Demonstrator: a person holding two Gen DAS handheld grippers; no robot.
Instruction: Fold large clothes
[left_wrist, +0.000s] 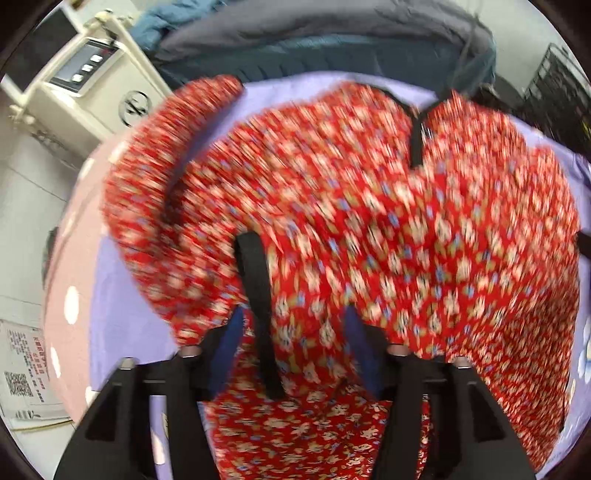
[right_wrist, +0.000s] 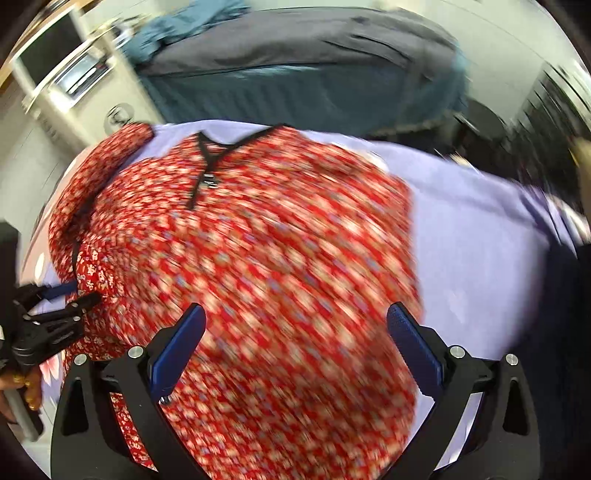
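- The garment was a red floral dress (left_wrist: 369, 221) with black trim. It lay spread over a lilac sheet (right_wrist: 480, 236) that covered the bed; both views were blurred.
- Its black-edged V neckline (right_wrist: 207, 162) sat at the far side of the bed, pointing away from me.
- One sleeve (left_wrist: 147, 177) lay out toward the pink, white-spotted edge of the covering (left_wrist: 62, 258).
- My left gripper (left_wrist: 295, 325) pointed steeply down over the near part of the dress. Its blue-padded fingers (left_wrist: 231, 339) stood partly apart.
- Red floral cloth and a black strap (left_wrist: 258, 295) lay between those left fingers. The cloth draped over them, hiding the tips; I could not tell whether the pads pressed on anything, and the gap looked too wide for a pinch on thin fabric.
- In the right wrist view, my left gripper appeared at the left edge, its fingers at the dress's edge by the sleeve.
- My right gripper (right_wrist: 295, 317) hung above the middle of the dress, fingers (right_wrist: 410, 343) spread wide.
- Nothing was between the right fingers; their blue pads stood clear of the cloth, with the dress seen below and beyond them.
- Beyond the bed stood a dark teal sofa (right_wrist: 295, 92) with grey cloth over it, and a cream cabinet (left_wrist: 92, 74) to the left.
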